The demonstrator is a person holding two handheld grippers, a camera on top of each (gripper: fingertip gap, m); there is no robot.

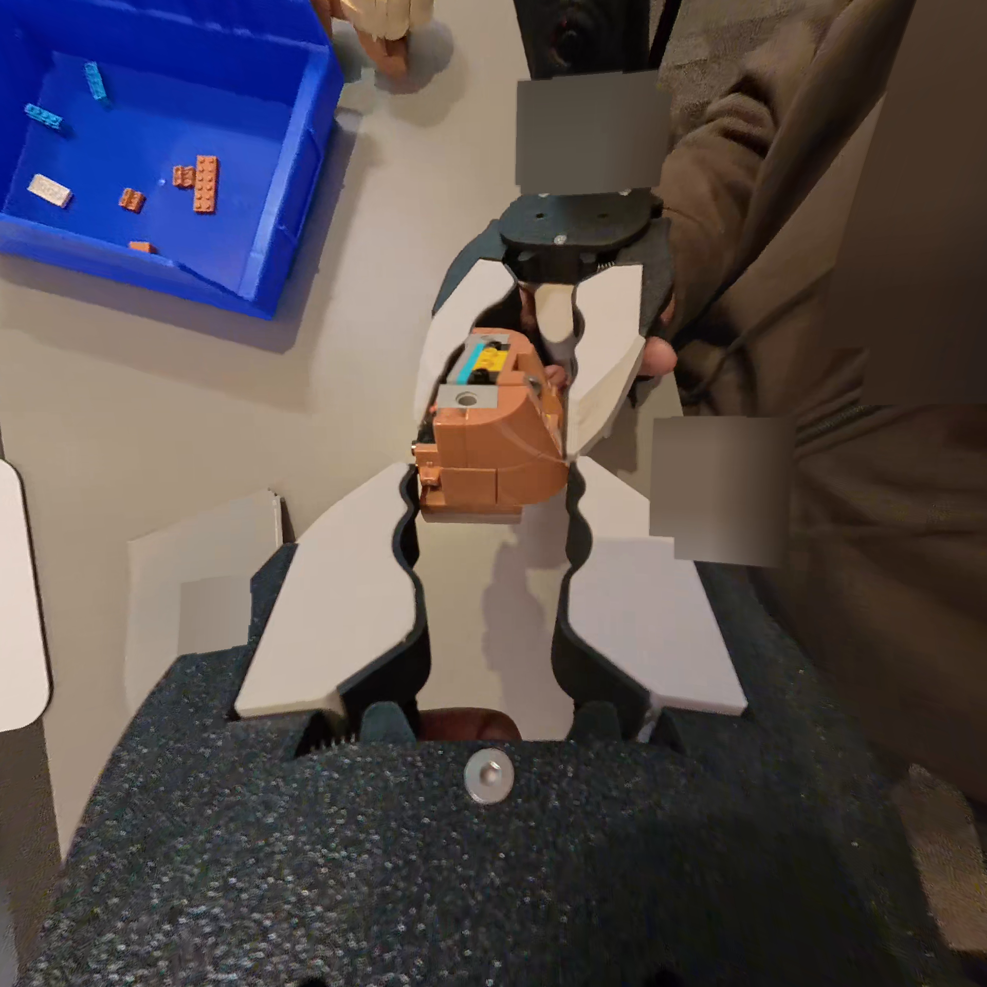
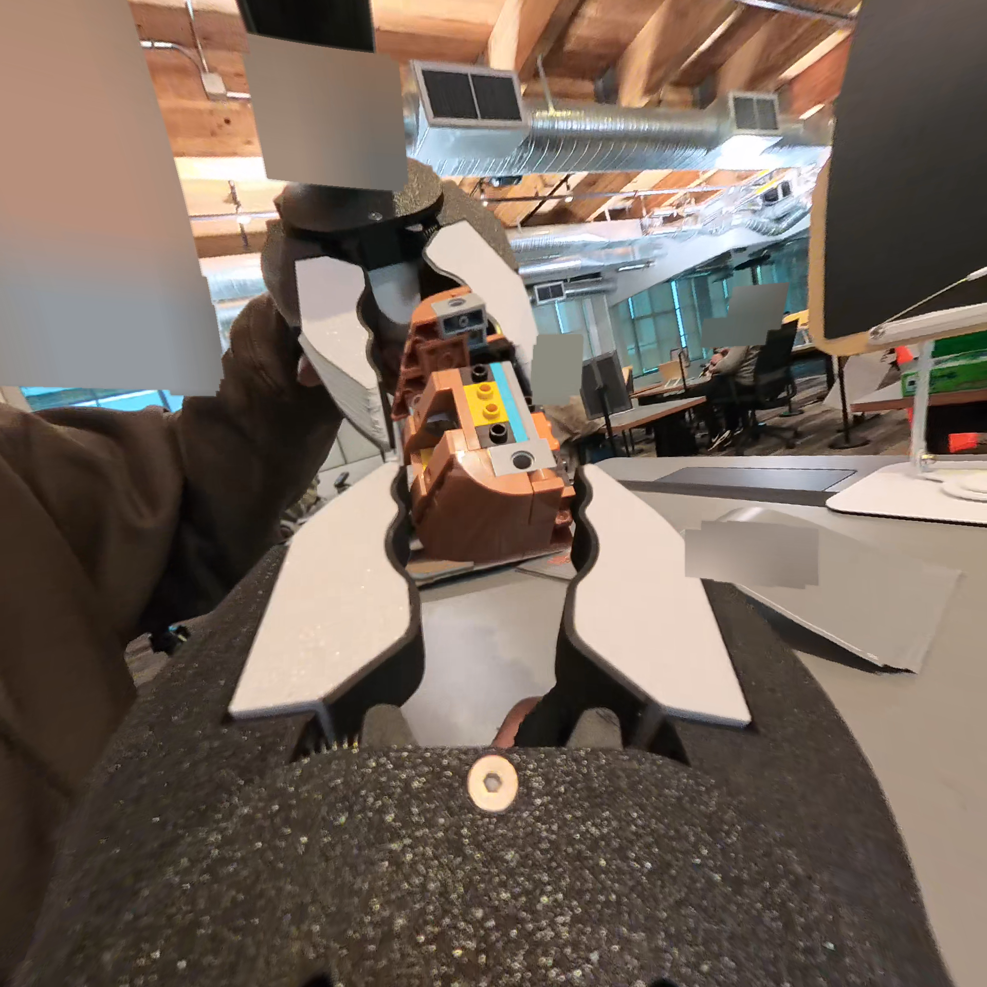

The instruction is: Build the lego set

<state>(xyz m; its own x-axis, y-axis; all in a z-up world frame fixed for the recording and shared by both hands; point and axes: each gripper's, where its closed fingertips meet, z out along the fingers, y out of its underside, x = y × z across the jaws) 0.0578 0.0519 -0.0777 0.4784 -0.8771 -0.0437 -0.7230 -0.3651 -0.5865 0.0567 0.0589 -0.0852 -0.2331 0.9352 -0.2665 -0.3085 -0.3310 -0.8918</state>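
A partly built lego model [image 1: 496, 454] of brown bricks, with grey, yellow, teal and black pieces on top, hangs above the grey table [image 1: 160, 427]. My left gripper [image 1: 488, 470] is shut on its near end. The right gripper's white fingers [image 1: 609, 342] clasp the far end from the opposite side. In the right wrist view, my right gripper [image 2: 488, 475] is shut on the model [image 2: 480, 496], and the left gripper's fingers [image 2: 331, 320] hold the other end. A person's brown sleeve [image 2: 133, 480] is behind it.
A blue bin [image 1: 299, 176] at the far left holds several loose orange, teal and white bricks [image 1: 205, 184]. A white booklet [image 1: 213, 561] lies on the table under my left gripper. A monitor stand base [image 2: 908, 499] and a dark pad [image 2: 747, 477] stand at the right. Both grippers' tips are close together, under 4 cm apart.
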